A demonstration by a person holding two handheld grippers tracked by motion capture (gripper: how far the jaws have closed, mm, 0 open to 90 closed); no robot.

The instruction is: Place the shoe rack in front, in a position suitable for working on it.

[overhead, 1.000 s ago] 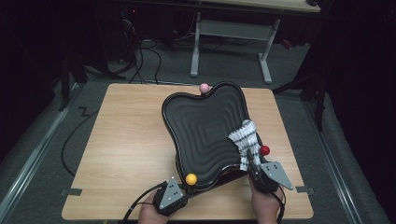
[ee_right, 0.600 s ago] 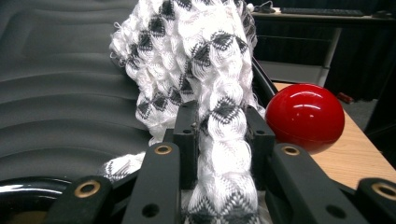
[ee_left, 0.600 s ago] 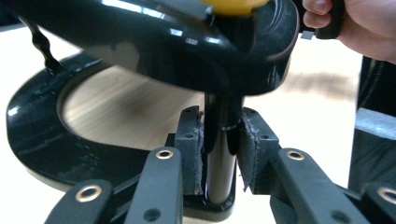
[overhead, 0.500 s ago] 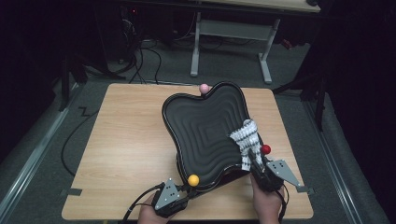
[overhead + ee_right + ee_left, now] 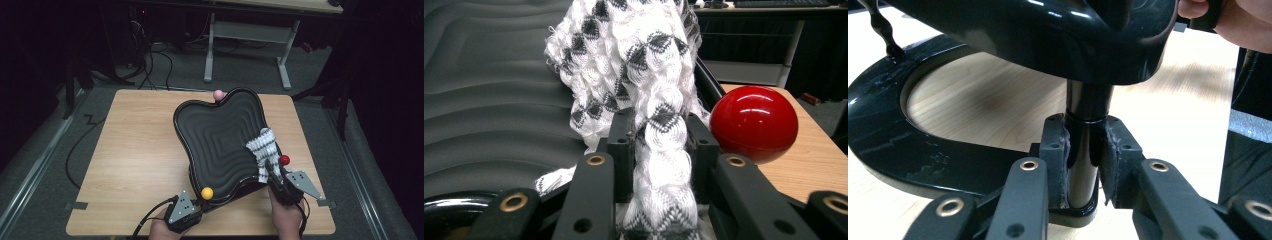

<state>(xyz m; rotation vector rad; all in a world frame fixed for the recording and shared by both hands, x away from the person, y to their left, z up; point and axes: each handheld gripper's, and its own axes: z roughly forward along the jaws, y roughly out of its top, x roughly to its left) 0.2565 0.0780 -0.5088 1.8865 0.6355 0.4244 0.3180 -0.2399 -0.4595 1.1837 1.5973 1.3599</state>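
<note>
At the near edge of the wooden table (image 5: 135, 165), the left gripper (image 5: 1083, 160) has its 2 jaws closed around the black post (image 5: 1083, 130) under the ridged black tray (image 5: 220, 135), apparently to steady the stand while the surface is wiped. The right gripper (image 5: 664, 145) pinches a bunched white-and-grey knit cloth (image 5: 639, 65), which lies on the tray's near right part beside a red knob (image 5: 754, 122); that grip lets the cloth drag across the ridges.
</note>
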